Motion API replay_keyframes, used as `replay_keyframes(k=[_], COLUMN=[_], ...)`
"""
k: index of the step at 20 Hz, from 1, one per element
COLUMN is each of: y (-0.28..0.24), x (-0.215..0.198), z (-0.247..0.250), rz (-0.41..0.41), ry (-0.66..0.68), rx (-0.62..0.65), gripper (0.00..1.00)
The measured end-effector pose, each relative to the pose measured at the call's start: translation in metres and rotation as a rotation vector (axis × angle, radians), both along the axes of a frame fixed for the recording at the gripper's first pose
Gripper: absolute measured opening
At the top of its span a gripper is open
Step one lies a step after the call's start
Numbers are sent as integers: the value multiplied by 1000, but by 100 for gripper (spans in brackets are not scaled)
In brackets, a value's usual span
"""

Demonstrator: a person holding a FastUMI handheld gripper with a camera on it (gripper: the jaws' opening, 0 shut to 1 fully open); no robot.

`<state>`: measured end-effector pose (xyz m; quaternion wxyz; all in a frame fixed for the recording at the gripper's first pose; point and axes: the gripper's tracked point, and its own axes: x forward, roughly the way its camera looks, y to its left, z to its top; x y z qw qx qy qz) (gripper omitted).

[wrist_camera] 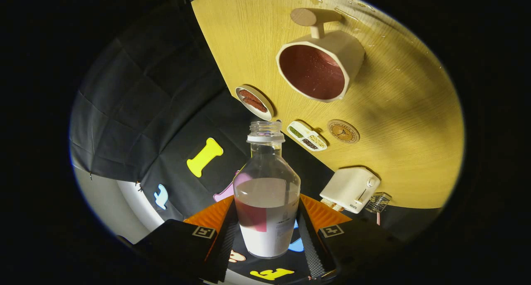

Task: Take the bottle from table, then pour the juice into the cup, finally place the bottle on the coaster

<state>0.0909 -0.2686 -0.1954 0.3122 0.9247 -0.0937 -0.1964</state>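
Both ridged black fingers (226,235) of our gripper (266,239) clamp the uncapped clear glass bottle (266,193), half full of pale liquid. Beyond its mouth we see the cream faceted cup (321,65) holding reddish juice. Beside the cup on the yellow wooden table (398,110) lies the round brown coaster (343,131).

The clear glass bottle (266,193) has a white collar below its open neck and a white label with a dark red patch. The tool (266,231) has black ribbed fingers (226,239) backed in orange, each side carrying a square black-and-white marker. The worktop (406,110) is pale yellow wood grain. The cup (319,65) is cream outside and reddish brown inside, with a light wooden handle. The round coaster (343,131) is tan with a darker ring pattern. The toaster (349,189) is cream white.
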Motion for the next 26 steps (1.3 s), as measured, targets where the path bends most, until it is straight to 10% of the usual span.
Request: replay_keyframes(k=[13, 26], y=[19, 33], x=[-4, -6], z=[-15, 23], rz=[131, 343], ry=[110, 447], rx=[-179, -1218], gripper=[76, 75])
